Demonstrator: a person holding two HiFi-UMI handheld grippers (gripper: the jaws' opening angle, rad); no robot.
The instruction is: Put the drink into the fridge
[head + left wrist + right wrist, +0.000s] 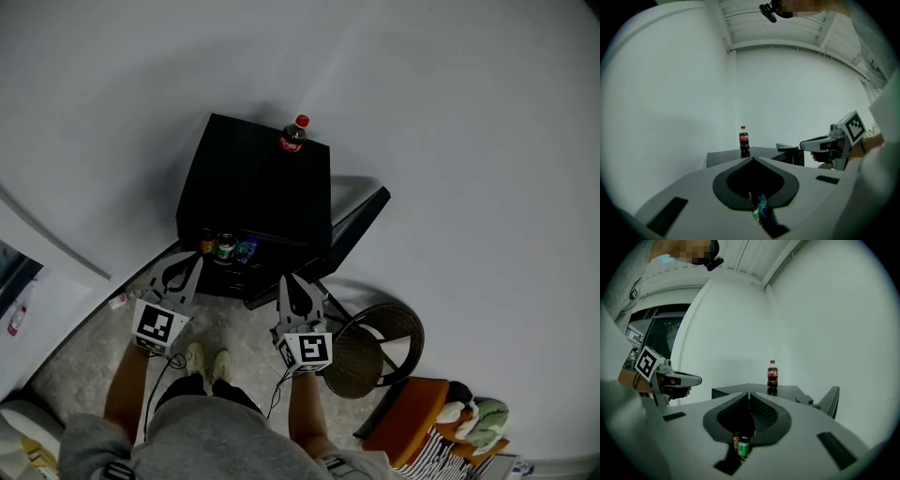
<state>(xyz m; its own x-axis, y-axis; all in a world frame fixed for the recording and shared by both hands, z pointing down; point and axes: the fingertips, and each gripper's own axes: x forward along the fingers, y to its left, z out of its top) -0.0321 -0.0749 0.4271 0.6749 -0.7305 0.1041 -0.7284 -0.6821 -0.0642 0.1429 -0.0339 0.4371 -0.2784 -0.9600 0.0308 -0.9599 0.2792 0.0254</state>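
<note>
Black box-shaped mini fridge (253, 178) against a white wall, its black door (361, 217) swung open toward 4 o'clock. Dark, red-capped plastic cola bottle (294, 136) upright on the fridge top, at 1 o'clock of that top, near the rear edge; outside the fridge, touched by neither tool. Inside the open front, at 6 o'clock of the fridge, a row of three drinks: orange can (206, 242), green can (225, 247), blue-labelled bottle (247, 249). Left gripper (752, 159) at 7 o'clock of the fridge, held about level, grey jaws clenched tip to tip, nothing between them. Right gripper (748, 393) at 5 o'clock of the fridge, level, jaws likewise pressed together with only a thin seam between, empty. Both tools well apart from the cola bottle, seen in each gripper view at 12 to 1 o'clock above the jaw tips. Round brown wicker seat (375, 352) at 3 o'clock of the right gripper, on a pale speckled floor (84, 356).
</note>
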